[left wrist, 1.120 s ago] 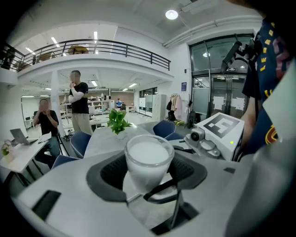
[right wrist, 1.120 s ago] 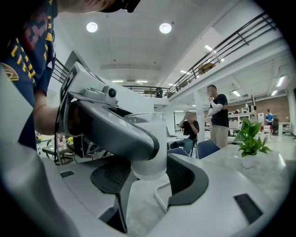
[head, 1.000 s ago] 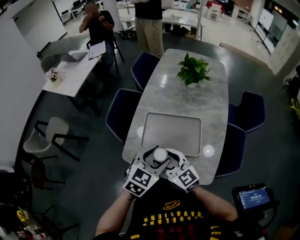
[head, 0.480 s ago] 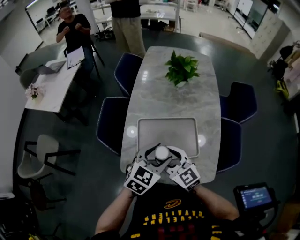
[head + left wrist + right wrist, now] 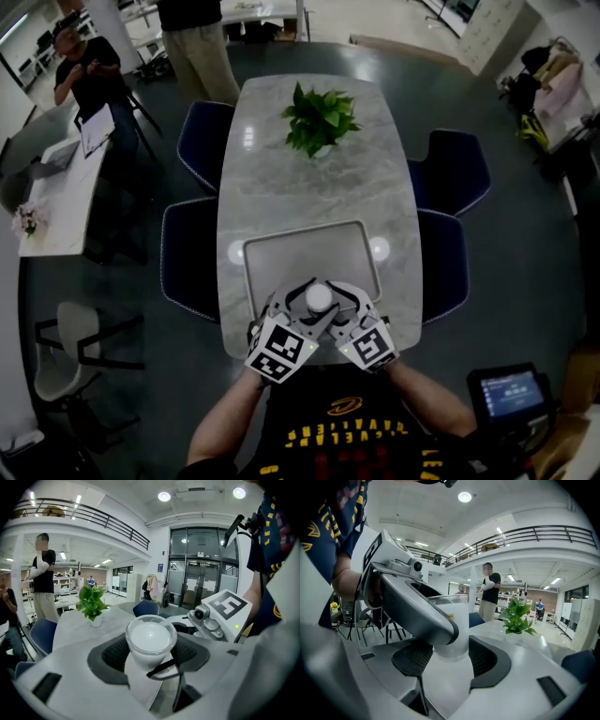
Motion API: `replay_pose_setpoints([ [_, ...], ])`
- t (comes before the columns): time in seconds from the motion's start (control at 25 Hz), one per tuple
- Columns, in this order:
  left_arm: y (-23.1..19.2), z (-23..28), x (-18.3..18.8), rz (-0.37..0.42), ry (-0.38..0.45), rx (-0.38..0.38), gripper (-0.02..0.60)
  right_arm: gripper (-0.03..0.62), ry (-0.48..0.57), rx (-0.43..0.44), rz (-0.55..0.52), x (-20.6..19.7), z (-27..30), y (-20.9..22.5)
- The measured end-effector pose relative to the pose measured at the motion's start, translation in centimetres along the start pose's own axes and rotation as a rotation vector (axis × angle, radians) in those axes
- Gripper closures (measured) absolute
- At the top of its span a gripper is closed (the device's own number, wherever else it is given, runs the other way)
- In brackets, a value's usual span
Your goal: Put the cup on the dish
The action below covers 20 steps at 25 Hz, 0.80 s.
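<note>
White cup [image 5: 320, 298] held upright, our left gripper [image 5: 296, 302] and right gripper [image 5: 345, 302] both clamped on it, above the grey rectangular dish's [image 5: 309, 253] near rim; its centre lies straight ahead

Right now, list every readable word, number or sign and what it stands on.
Yellow lettering on the black shirt: too blurred to read.
Text on the blue device screen: too small to read.
On the black-and-white marker cubes: patterns, no words.
On the clear plastic cup: no print.
</note>
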<state>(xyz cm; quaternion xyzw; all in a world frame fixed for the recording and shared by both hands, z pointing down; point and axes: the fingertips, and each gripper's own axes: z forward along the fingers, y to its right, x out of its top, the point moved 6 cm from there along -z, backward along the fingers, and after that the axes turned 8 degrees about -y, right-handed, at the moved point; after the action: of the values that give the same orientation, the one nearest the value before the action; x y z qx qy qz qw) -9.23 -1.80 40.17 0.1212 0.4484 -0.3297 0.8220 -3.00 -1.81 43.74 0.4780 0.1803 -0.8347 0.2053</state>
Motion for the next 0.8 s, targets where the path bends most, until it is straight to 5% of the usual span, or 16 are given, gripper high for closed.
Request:
replay_pose_setpoints([
  [0.8,-3.3,7.7,-2.6,0.004,-0.157,-0.022,0.314,0.345,-0.107,0.007,-0.038,-5.4,4.4,4.8],
])
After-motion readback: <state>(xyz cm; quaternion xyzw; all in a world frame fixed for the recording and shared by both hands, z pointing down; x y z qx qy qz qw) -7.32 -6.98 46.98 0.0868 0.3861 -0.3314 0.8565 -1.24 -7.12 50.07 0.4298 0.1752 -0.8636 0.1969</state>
